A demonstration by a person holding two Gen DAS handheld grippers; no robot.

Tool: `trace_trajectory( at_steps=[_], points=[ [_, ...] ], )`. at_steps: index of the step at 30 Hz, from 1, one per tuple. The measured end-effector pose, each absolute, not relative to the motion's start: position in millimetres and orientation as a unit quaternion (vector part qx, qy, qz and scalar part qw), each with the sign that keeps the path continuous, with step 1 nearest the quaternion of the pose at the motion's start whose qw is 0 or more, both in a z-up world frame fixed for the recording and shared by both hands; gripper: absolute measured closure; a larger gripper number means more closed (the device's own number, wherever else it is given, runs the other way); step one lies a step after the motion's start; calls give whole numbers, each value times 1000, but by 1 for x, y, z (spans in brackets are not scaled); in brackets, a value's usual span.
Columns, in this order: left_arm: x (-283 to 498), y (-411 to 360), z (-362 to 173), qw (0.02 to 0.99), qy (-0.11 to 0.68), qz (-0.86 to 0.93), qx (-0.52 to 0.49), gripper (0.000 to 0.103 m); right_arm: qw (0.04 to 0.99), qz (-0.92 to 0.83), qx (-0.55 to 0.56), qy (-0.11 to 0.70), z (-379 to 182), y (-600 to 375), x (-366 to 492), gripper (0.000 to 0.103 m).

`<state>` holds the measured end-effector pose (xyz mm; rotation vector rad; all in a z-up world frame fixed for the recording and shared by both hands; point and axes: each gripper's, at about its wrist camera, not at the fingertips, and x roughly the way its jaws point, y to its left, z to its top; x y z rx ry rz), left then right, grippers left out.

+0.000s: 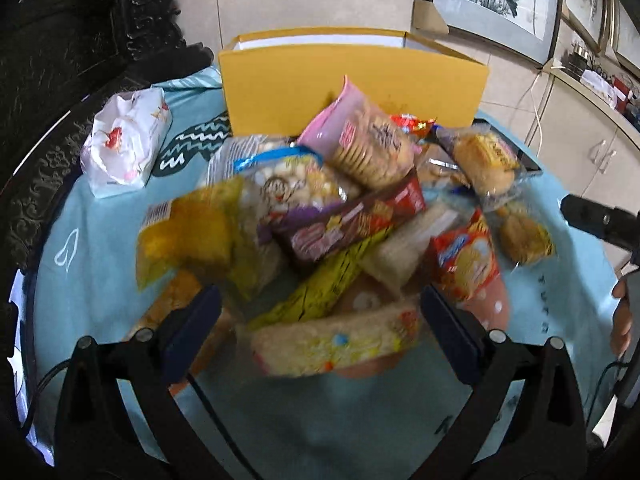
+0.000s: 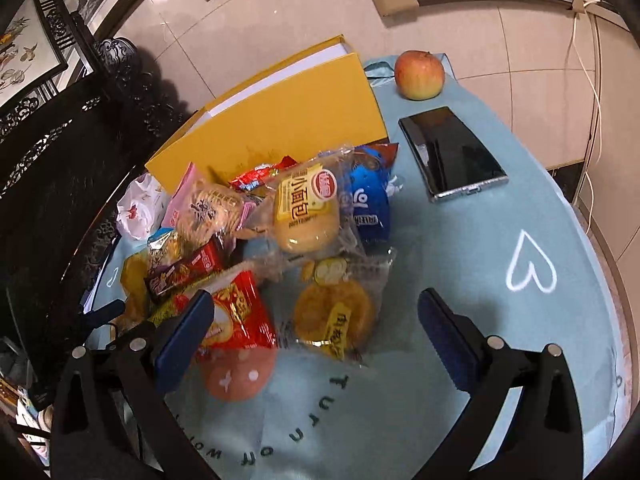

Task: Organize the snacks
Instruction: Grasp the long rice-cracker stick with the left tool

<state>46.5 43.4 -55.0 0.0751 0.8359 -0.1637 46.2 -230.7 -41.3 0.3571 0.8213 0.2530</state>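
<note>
Snacks [image 1: 320,220] heaped on the blue tablecloth [image 2: 480,280], piled straight ahead of both tongs. Left tongs [image 1: 320,328] spread wide, nothing pinched; a pale puffed-rice bar [image 1: 336,340] lies between the fingers, untouched as far as I can see. Right tongs [image 2: 316,332] spread wide too, empty; a round cake in clear wrap [image 2: 332,312] sits between the fingers, a red packet [image 2: 240,316] against the left one. Yellow box [image 2: 280,120] stands open beyond the heap. Phone [image 2: 452,152] and apple [image 2: 419,75] farther off, right of the pile. Tissue pack [image 1: 124,144] far left.
</note>
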Motion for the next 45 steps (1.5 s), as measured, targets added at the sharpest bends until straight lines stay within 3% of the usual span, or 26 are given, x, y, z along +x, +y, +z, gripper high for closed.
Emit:
trace_trajectory(
  at_steps=[9,21,29,35,36,38,39,40,41,45],
  points=[
    [51,45,-69,906,408,-110,30,2,885,137,163,414,-49,-220,38,1],
    [13,21,-73,845,486,-218,-58,2,882,131,167,422,-54,-226,32,1],
    [16,1,-56,873,444,-198,38,2,882,133,161,422,-55,-229,27,1],
    [19,-31,-79,847,464,-232,116,4,883,124,161,422,-56,-237,24,1],
    [17,-33,-81,850,457,-227,128,7,883,122,163,423,-56,-239,25,1],
    [15,-33,-83,858,447,-206,149,44,882,118,165,424,-57,-241,27,1],
    [17,-26,-79,860,449,-205,131,52,882,115,165,426,-58,-242,28,1],
    [19,-20,-76,859,454,-211,112,68,882,112,161,429,-58,-242,30,1],
    [19,-16,-72,859,453,-216,98,74,884,108,153,429,-59,-242,30,1],
    [18,-10,-72,865,446,-206,100,74,899,72,80,424,-60,-232,34,1]
  ],
)
